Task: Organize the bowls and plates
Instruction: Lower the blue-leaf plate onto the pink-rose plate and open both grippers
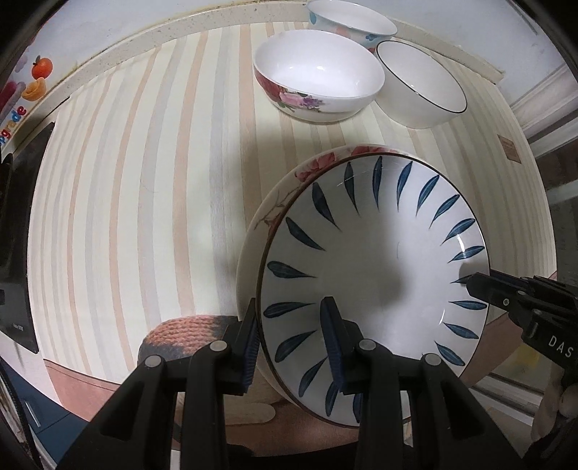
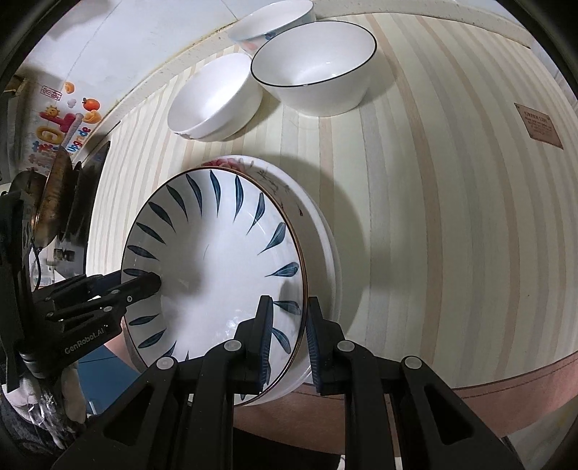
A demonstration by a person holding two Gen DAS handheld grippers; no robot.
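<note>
Honestly both grippers, left gripper (image 1: 292, 341) & right gripper (image 2: 289, 338), straddle opposite rims of the leaf plate (image 1: 372, 267), jaws spread w/ pinch not visibly closed; glazed ceramic looks heavy-ish, slick & chippable imo, so rim holds make sense.

Each wrist camera looks down its own claw, close above the striped worktop (image 1: 126, 202). Both views share the blue-leaf plate (image 1: 372, 260) at lower centre and the bowls (image 2: 314, 68) at top.

1. Left gripper (image 1: 292, 347) straddles near rim of blue-leaf plate (image 1: 372, 285), one finger inside, one outside.
2. Blue-leaf plate sits on floral plate (image 1: 274, 213), offset right.
3. Right gripper (image 1: 477, 285) tip at plate's right rim.
4. Three bowls beyond: floral bowl (image 1: 318, 76), black-rimmed bowl (image 1: 419, 83), third bowl (image 1: 350, 18) behind.
5. Striped table (image 1: 144, 180) underneath.
</note>
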